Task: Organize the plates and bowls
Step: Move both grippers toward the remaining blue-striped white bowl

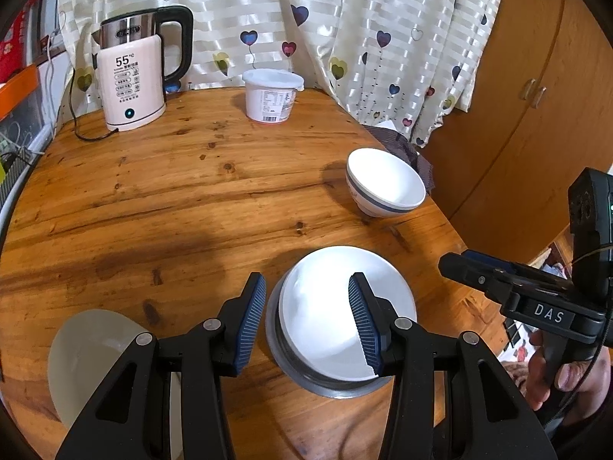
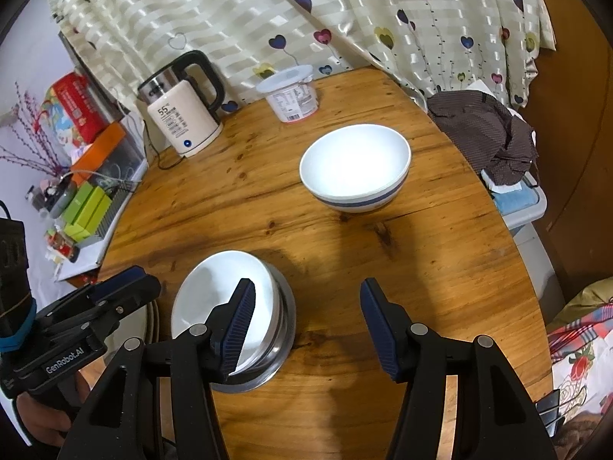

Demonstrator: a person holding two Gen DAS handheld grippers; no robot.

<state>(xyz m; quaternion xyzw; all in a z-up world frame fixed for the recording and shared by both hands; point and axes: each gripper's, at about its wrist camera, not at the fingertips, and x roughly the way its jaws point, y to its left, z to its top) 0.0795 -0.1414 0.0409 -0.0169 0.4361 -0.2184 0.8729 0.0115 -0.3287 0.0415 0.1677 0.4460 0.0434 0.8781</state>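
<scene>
Right wrist view: striped bowl (image 2: 354,168) lies at twelve o'clock from the empty, parted right tongs (image 2: 306,318). Left tongs (image 1: 306,318), likewise parted and empty, hover farther off, over the stacked white plate (image 1: 325,306).

White bowl (image 2: 354,166) with a blue band; white plate (image 1: 346,312) on a silver dish (image 1: 329,383); cream kettle (image 1: 130,84), black handle; cream striped curtain (image 1: 345,30) with hearts; brown wood table (image 1: 172,199).

table: round, knotty wood (image 1: 172,199); backdrop: heart-print curtain (image 1: 345,38); right: wooden cabinet (image 1: 536,96)
</scene>
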